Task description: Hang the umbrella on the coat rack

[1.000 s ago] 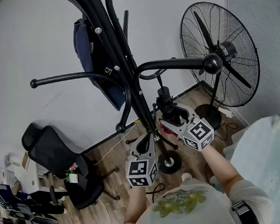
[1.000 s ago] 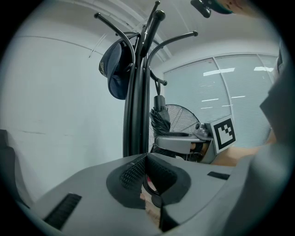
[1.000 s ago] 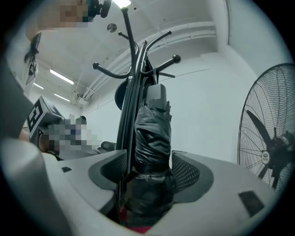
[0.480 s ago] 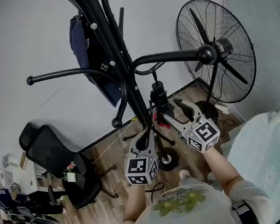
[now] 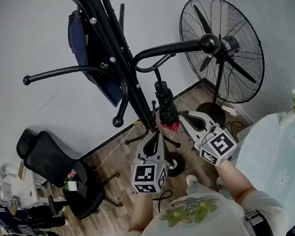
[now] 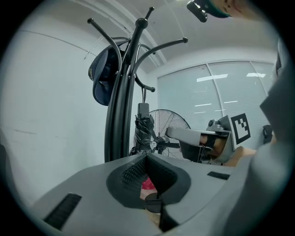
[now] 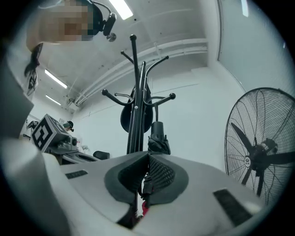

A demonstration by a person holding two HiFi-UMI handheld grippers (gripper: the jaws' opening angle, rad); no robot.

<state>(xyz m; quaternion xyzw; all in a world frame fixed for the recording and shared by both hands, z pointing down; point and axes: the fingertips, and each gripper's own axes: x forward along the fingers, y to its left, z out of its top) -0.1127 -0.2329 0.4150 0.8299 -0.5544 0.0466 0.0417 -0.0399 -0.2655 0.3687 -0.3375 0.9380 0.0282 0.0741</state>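
**Folded black umbrella (image 5: 164,101) on the black metal coat rack (image 5: 114,59) — both your claws closed nearby.**

The umbrella hangs upright just beside the rack's pole (image 6: 120,115). Its thin handle (image 6: 144,96) runs up towards a lower curved arm (image 6: 148,87), and its red lower end (image 5: 170,125) sits just off the tip of your right claw (image 7: 148,159). That claw has just been closing, and its pads are pressed together. A thin dark strip (image 7: 146,184) sits in the seam (whether it is actually pinched, you cannot tell). Your left claw (image 6: 146,156) is pressed together too, with nothing seen between its pads, and sits lower down, close to the pole. A navy fabric bag (image 5: 81,39) hangs on the rack's far side, and a black wire-caged pedestal fan (image 5: 222,49) stands to the right on the wooden floor (image 5: 117,157).
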